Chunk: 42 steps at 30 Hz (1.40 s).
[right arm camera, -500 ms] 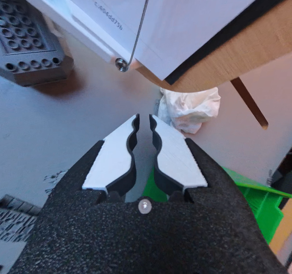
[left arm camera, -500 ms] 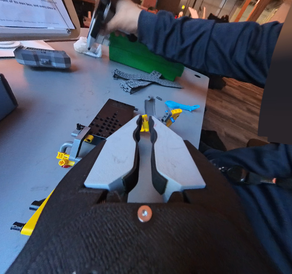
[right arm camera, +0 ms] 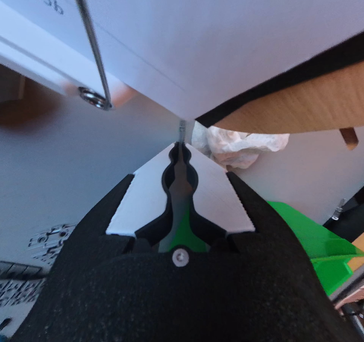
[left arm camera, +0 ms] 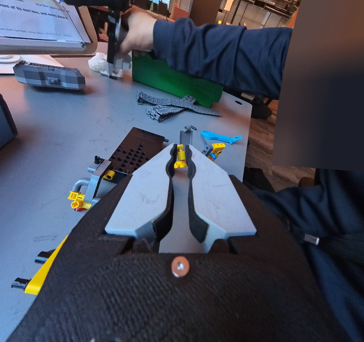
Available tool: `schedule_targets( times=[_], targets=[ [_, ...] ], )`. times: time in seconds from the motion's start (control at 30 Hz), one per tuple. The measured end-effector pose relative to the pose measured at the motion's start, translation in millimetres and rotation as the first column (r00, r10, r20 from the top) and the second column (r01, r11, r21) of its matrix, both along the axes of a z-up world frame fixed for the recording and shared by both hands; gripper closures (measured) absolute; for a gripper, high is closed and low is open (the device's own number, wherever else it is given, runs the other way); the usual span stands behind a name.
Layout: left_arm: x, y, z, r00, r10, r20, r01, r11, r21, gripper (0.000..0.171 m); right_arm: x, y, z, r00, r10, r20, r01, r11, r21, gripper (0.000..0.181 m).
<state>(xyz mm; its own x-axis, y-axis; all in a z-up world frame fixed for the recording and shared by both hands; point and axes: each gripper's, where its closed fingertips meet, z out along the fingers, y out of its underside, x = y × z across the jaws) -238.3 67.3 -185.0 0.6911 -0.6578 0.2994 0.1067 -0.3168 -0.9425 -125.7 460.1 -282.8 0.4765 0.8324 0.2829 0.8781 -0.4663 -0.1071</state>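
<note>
Right gripper (right arm camera: 180,145): jaws pinched on a thin grey metal pin (right arm camera: 182,129), pointing straight ahead, upper centre, beside crumpled white tissue (right arm camera: 242,147).
Left gripper (left arm camera: 179,147): jaws released, hovering over a small yellow brick piece (left arm camera: 180,156) on the grey worktop (left arm camera: 59,135).

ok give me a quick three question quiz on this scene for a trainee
1. True or false: the right gripper is wide open.
2. What lies just right of its tips? A) crumpled white tissue B) blue tool C) yellow beam
3. Fill in: the grey track links lie on the table in front of the ___ block.

Key: 1 false, it is shut on a thin grey piece; 2 A; 3 green.
</note>
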Motion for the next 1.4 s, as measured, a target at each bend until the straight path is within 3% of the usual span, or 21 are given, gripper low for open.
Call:
schedule_targets(
  times=[0.13,0.27,0.43,0.53,0.67,0.77,0.87,0.97,1.07,1.13,1.2,1.27,1.33,1.4],
  targets=[
    [0,1,-1,1.0,-0.002,0.0,0.002,1.0,-0.008,0.165,7,-31,0,0.999,0.033,-0.006,-0.033,0.996,-0.08,0.181],
    [0,0,0,1.0,-0.003,0.004,0.003,1.0,-0.002,0.165,22,-87,0,0.995,0.097,-0.002,-0.095,0.975,-0.201,0.181],
    [1,0,0,1.0,-0.001,-0.007,0.001,1.0,0.003,0.165,55,-125,-1,0.994,0.099,0.044,-0.084,0.96,-0.268,0.181],
    [1,1,0,1.0,0.001,-0.01,-0.001,1.0,0.004,0.165,55,-126,13,0.995,0.095,-0.033,-0.1,0.979,-0.178,0.174],
    [3,1,0,1.0,-0.007,-0.009,0.007,1.0,0.008,0.165,49,-156,48,0.952,0.123,-0.28,-0.146,0.987,-0.064,0.166],
    [4,1,1,1.0,-0.009,-0.012,0.009,1.0,0.017,0.166,59,-198,72,0.858,0.155,-0.489,-0.155,0.987,0.042,0.163],
    [5,1,2,1.0,-0.003,-0.021,0.004,0.999,0.035,0.165,76,-252,77,0.745,0.18,-0.642,-0.17,0.982,0.078,0.161],
    [5,4,4,0.999,0.015,-0.035,-0.013,0.998,0.063,0.165,105,-293,63,0.71,0.191,-0.677,-0.157,0.981,0.112,0.159],
    [8,6,6,0.999,0.023,-0.043,-0.019,0.996,0.092,0.165,107,-346,52,0.614,0.243,-0.751,-0.255,0.961,0.103,0.144],
    [9,8,4,0.997,0.036,-0.063,-0.03,0.996,0.088,0.165,108,-366,42,0.603,0.305,-0.737,-0.303,0.942,0.142,0.142],
    [13,8,3,0.996,0.035,-0.086,-0.026,0.995,0.095,0.165,105,-364,35,0.636,0.317,-0.703,-0.276,0.945,0.176,0.144],
    [15,7,2,0.993,0.035,-0.114,-0.023,0.994,0.108,0.165,87,-365,39,0.616,0.311,-0.723,-0.278,0.945,0.171,0.142],
    [17,6,1,0.99,0.043,-0.135,-0.027,0.992,0.124,0.165,67,-369,40,0.602,0.383,-0.701,-0.351,0.915,0.198,0.146],
    [17,6,1,0.988,0.048,-0.145,-0.029,0.991,0.128,0.165,56,-359,28,0.663,0.467,-0.585,-0.412,0.88,0.236,0.156]
  ],
)
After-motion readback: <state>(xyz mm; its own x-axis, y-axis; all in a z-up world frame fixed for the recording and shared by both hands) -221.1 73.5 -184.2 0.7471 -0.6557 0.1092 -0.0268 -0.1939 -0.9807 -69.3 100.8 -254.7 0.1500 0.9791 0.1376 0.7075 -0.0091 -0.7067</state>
